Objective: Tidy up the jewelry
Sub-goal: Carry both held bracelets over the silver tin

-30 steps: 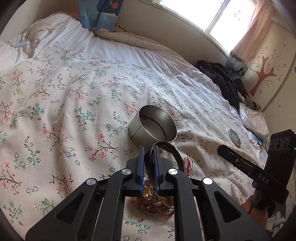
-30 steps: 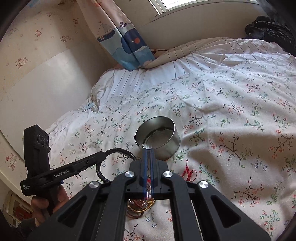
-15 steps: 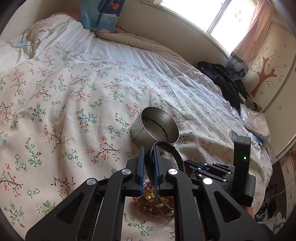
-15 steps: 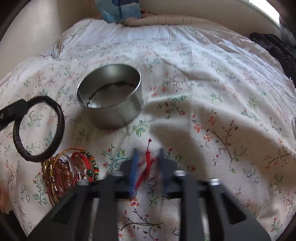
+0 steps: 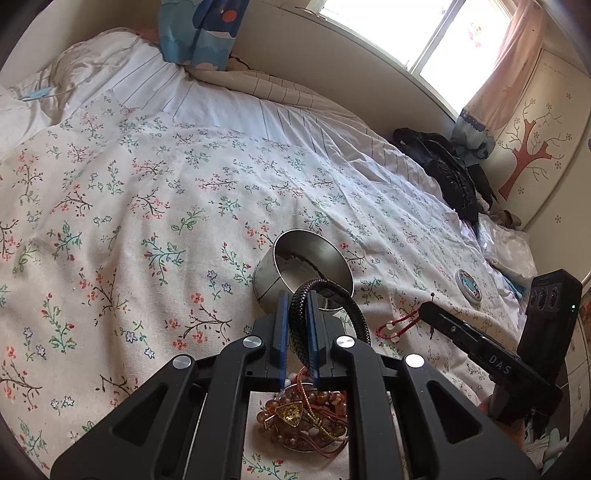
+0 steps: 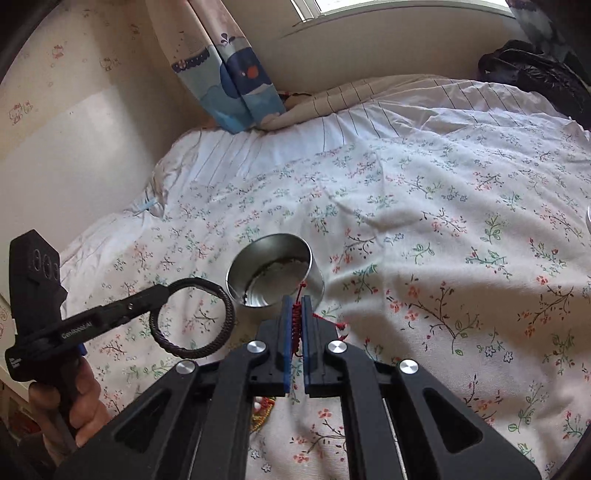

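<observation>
The left gripper [image 5: 296,325] pinches a black bracelet [image 5: 325,314], its ring standing on edge above the bedspread [image 5: 147,221]. The right gripper [image 6: 294,325] is pressed on a red cord [image 6: 296,321] that runs along its fingers toward the tin [image 6: 273,273]. Something dark lies inside the tin. A bead pile [image 5: 303,421] lies under the left gripper.

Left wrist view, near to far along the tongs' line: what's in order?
Beaded jewelry pile → left tongs shut on black braided bracelet → round metal tin → floral bedsheet → striped pillow → window.
</observation>
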A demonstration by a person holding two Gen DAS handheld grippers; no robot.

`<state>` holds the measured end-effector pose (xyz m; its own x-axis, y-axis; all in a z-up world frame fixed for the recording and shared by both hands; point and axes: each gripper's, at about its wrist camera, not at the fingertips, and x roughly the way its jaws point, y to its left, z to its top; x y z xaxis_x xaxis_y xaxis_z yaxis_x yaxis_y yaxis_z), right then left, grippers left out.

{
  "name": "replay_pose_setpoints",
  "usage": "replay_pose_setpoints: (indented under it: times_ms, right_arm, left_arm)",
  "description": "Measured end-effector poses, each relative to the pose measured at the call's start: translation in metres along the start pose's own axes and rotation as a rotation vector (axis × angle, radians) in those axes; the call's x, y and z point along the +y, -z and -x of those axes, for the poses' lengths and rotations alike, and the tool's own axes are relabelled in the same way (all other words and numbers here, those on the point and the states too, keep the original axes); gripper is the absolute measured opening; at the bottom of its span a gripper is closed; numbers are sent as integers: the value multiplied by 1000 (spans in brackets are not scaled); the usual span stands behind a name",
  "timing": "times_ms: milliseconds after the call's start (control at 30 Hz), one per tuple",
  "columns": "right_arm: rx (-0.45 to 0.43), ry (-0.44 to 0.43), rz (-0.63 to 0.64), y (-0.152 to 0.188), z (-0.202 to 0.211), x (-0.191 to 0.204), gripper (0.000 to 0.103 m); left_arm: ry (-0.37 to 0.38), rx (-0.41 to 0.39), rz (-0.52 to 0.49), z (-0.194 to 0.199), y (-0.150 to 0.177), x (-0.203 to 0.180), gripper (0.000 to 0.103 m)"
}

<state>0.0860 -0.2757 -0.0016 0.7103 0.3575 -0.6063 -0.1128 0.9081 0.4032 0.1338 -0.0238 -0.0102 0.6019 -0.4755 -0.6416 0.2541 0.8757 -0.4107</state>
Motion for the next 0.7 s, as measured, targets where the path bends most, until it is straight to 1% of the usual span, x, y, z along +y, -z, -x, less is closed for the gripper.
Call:
replay_pose_setpoints:
  times_ms: [200, 367, 533, 700]
  right_arm:
    - [-51, -58, -1, -23, -3, 13, 5]
    - [-75, -91, 7, -38, -11, 24, 5]
    - [-88, -109, 22, -50, -20, 33, 5]
    - [-84, -112, 33, -56, -32, 36, 5]
  left_arm:
    - [-1, -9, 2, -9, -11, -2, 9]
    - [-4, -10, -8, -20, -21, -5, 9]
    - [-4, -7, -22, -32, -28, -10, 9]
    - [-3, -5, -32, -46, -37, -14, 9]
